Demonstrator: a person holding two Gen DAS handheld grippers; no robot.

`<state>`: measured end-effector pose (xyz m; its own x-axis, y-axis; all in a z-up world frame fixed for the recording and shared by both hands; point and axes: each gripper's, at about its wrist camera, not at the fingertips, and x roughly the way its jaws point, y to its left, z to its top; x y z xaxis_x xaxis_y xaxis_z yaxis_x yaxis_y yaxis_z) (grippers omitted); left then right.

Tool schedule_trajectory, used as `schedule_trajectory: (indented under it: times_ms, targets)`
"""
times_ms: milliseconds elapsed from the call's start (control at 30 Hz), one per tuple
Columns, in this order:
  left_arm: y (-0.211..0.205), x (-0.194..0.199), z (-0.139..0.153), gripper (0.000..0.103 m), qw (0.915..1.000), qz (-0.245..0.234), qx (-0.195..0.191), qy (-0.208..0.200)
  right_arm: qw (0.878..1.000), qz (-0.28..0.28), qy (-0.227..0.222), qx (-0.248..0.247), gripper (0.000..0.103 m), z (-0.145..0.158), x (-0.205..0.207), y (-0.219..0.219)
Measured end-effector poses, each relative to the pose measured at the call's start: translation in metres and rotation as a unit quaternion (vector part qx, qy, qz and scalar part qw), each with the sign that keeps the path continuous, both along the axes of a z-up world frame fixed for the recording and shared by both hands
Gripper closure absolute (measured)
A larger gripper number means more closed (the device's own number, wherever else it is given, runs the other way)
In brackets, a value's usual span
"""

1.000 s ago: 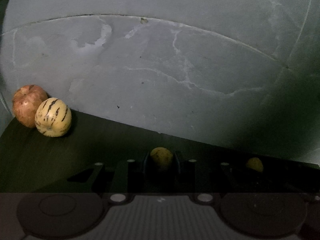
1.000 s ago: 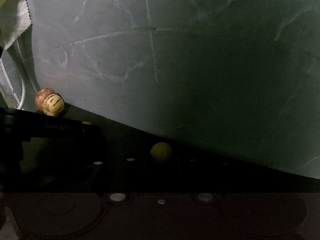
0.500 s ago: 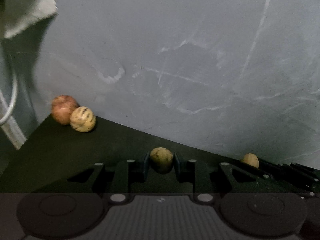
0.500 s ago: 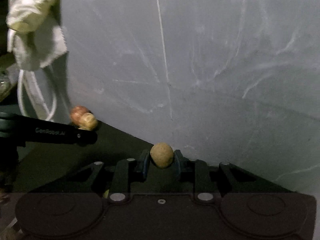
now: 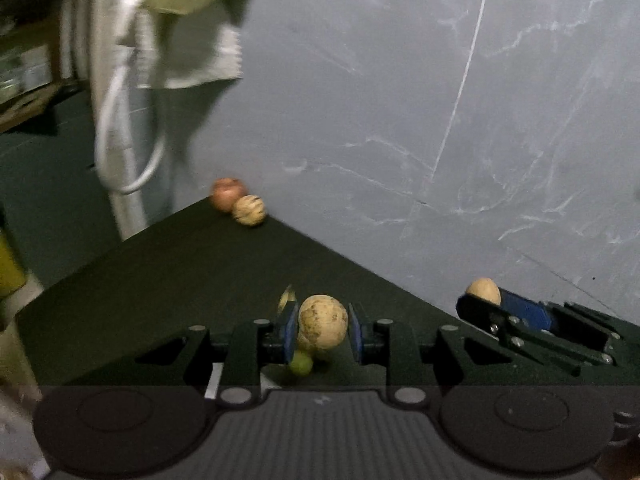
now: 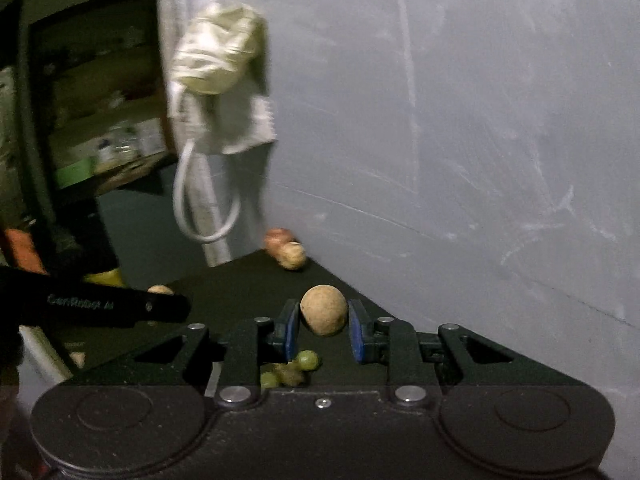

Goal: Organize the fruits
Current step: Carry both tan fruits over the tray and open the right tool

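Two grippers each clamp blue-padded fingers on a round fruit above the dark bench (image 5: 168,280): left gripper (image 5: 323,330) on a speckled tan fruit (image 5: 323,320), right gripper (image 6: 324,330) on a matte brown fruit (image 6: 323,315). Smooth green grapes (image 6: 308,360) lie below. Farther off, a reddish apple (image 5: 226,194) touches a striped yellow melon (image 5: 249,210) against the grey marbled wall (image 5: 440,100).

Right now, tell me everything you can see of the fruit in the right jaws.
The fruit is small, round and tan-brown, with a dull, rough, faintly speckled skin. It is whole, no stem showing. The right gripper holds it between its blue-padded jaws, one pad on each side, lifted above the dark table. Green grapes lie below it, apart from it.
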<state>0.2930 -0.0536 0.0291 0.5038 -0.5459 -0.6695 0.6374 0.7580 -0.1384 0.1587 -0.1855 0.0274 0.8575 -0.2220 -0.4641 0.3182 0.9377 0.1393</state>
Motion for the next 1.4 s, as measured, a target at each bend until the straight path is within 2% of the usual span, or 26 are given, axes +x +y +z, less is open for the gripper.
schedule_trajectory:
  times_ms: [233,433,633,900,1133,1400]
  targets:
    - [0.042,-0.058,0.018,0.075,0.9977,0.067,0.003,-0.002,0.998,0.066,-0.004,-0.002,0.075,0.005,-0.021,0.025]
    - [0.068,-0.077,0.015,0.075,0.9948,0.102,0.011,0.004,0.996,0.092,0.015,0.008,0.075,-0.005,-0.026,0.041]
    - [0.09,-0.081,-0.014,0.075,0.9903,0.127,0.021,0.053,0.992,0.122,0.043,0.0,0.075,-0.026,-0.027,0.057]
    - [0.112,-0.101,-0.069,0.075,0.9798,0.134,0.042,0.143,0.98,0.161,0.118,0.004,0.075,-0.069,-0.034,0.073]
    - [0.123,-0.096,-0.099,0.075,0.9706,0.157,0.058,0.173,0.969,0.176,0.174,0.014,0.075,-0.102,-0.027,0.089]
    - [0.119,-0.084,-0.109,0.075,0.9717,0.153,0.069,0.166,0.967,0.167,0.19,0.009,0.075,-0.114,-0.015,0.092]
